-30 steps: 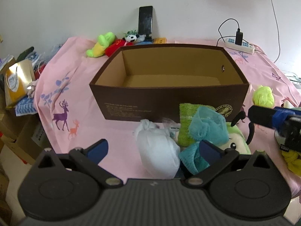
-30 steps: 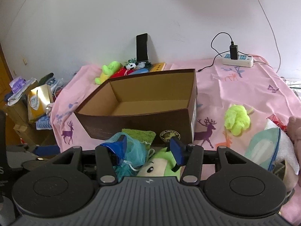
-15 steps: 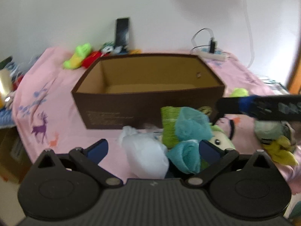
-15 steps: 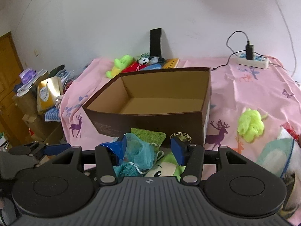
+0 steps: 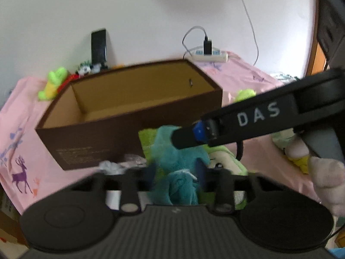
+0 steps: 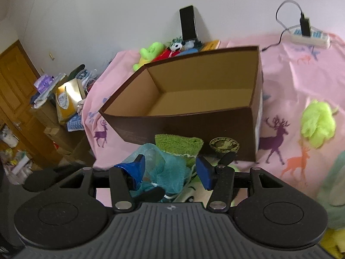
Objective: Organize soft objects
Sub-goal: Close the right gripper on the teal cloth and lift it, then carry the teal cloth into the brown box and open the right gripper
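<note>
A teal mesh bath sponge (image 5: 179, 157) lies on the pink cloth in front of the open brown box (image 5: 129, 136). It rests against a green cloth (image 5: 146, 138) and a green plush (image 5: 224, 161). My left gripper (image 5: 176, 170) is blurred, its jaws closing with the teal sponge filling the gap and the pads against it. My right gripper (image 6: 171, 170) hovers over the same teal sponge (image 6: 166, 168). Its jaws stand apart, the left pad in the mesh and the right pad clear. One of its fingers (image 5: 187, 137) crosses the left wrist view.
The box (image 6: 183, 125) is empty inside. A white bag (image 5: 112, 165) lies left of the sponge and a yellow-green pouf (image 6: 317, 123) right of the box. Plush toys (image 6: 151, 51), a phone (image 6: 188, 22) and a power strip (image 6: 310, 38) line the wall. Cluttered shelves stand on the left.
My left jaws have come in from wide apart onto the teal sponge, leaving the white bag outside. The right gripper has moved in over the sponge and now crosses the left view.
</note>
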Demonstrator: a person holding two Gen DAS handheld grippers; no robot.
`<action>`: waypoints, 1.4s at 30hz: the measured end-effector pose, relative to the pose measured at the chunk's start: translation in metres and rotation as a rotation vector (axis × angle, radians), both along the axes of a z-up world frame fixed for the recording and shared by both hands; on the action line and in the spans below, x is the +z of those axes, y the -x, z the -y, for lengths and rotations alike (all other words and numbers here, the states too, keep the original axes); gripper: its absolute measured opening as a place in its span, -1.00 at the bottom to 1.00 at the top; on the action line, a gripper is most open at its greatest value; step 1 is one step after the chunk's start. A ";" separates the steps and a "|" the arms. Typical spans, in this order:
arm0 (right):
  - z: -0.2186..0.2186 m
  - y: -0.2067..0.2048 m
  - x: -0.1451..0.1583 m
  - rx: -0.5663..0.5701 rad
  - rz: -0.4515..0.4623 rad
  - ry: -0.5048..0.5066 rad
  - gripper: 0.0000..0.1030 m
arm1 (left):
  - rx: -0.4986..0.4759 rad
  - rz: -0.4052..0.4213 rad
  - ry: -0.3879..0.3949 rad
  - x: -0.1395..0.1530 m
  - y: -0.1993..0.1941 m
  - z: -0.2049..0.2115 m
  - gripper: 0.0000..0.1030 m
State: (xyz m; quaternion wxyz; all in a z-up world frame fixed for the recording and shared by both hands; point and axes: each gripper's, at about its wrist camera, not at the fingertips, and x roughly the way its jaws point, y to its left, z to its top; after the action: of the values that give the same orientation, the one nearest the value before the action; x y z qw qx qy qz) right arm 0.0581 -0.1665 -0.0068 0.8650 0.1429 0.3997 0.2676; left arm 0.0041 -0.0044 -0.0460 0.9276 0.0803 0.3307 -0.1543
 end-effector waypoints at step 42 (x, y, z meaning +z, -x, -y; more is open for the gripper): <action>0.005 -0.036 0.023 0.195 0.024 0.028 -0.91 | -0.026 0.059 0.230 0.047 -0.015 -0.075 0.22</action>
State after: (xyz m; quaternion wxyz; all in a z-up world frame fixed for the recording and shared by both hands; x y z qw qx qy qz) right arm 0.0944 -0.1716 0.0159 0.8414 0.0879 0.4051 0.3466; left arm 0.0195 0.0711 0.0011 0.9380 -0.0175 0.2821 -0.2009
